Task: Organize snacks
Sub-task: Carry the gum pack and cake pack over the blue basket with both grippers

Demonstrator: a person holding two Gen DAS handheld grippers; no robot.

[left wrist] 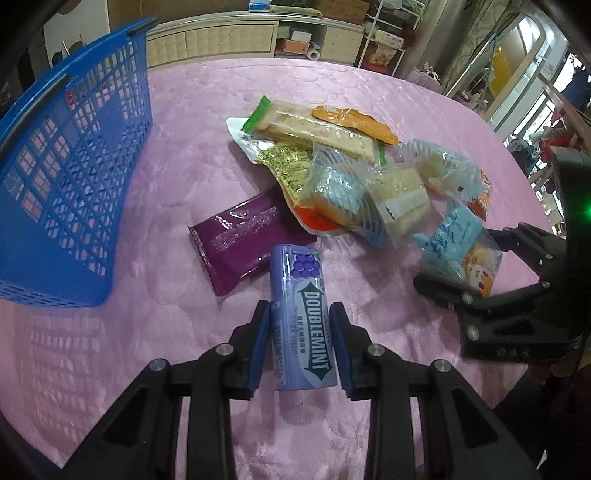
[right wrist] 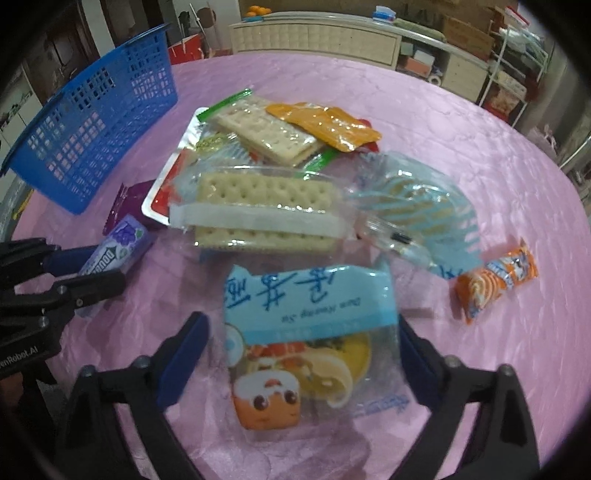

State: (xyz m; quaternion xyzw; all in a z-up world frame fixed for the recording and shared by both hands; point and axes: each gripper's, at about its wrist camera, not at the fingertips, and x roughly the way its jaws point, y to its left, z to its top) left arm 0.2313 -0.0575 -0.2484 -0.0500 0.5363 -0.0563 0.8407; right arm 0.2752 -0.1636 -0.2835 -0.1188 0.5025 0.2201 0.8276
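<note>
A purple Doublemint gum box (left wrist: 301,317) lies on the pink tablecloth between the pads of my left gripper (left wrist: 300,314), which closes on its sides; the box also shows in the right wrist view (right wrist: 118,247). A light-blue cake packet with a cartoon face (right wrist: 306,347) sits between the wide-open fingers of my right gripper (right wrist: 303,325); it also shows in the left wrist view (left wrist: 461,251). A pile of snacks (left wrist: 332,166) lies mid-table: cracker packs (right wrist: 266,210), an orange packet (right wrist: 325,125), a purple bar (left wrist: 240,240). A blue mesh basket (left wrist: 66,177) stands at the left.
A small orange candy packet (right wrist: 495,280) lies apart at the right. The round table's edge (right wrist: 554,177) curves away on the right. Shelves and cabinets (left wrist: 258,33) stand behind the table.
</note>
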